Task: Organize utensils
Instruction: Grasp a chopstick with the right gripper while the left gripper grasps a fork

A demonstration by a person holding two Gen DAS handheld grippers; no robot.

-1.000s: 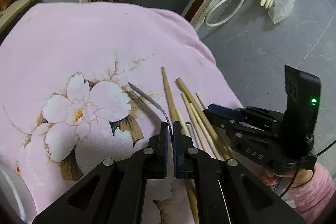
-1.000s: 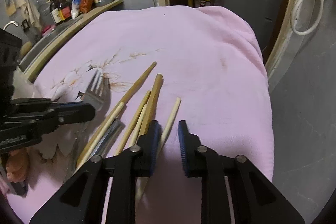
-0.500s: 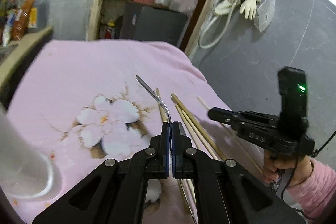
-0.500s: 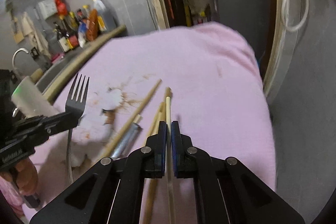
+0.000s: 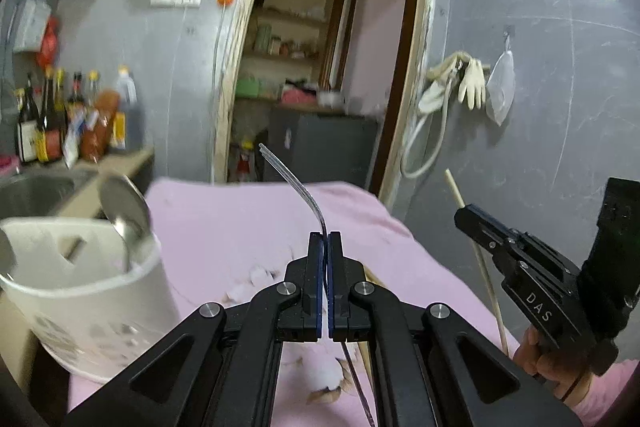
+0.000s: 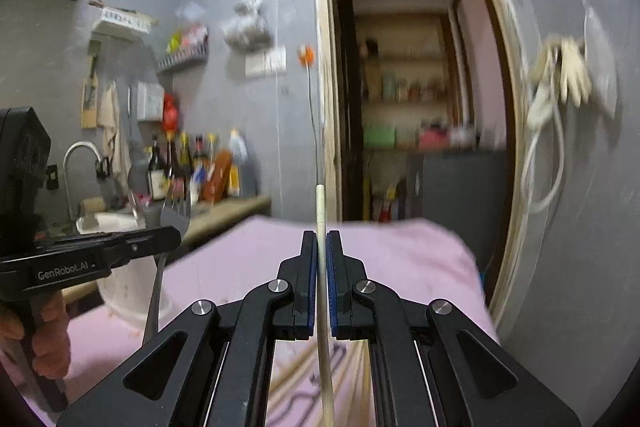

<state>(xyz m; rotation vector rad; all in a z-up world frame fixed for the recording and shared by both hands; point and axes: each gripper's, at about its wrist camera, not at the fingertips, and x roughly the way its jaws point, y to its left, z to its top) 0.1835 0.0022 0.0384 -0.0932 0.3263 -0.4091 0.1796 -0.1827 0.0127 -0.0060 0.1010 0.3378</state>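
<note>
A fork (image 5: pixel 298 183) is clenched in the left gripper (image 5: pixel 324 247), a chopstick (image 6: pixel 321 211) in the right gripper (image 6: pixel 321 247), both above the pink cloth (image 5: pixel 240 215). Each should be lowered upright, handle first, into the white holder (image 5: pixel 80 291).

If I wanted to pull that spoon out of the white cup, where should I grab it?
Probably by its bowl: it is the only part poking above the white cup, since the handle points down inside. Come from above, fingers either side of the neck just under the bowl, and lift straight up, because the cup's wall blocks a sideways reach.
</note>
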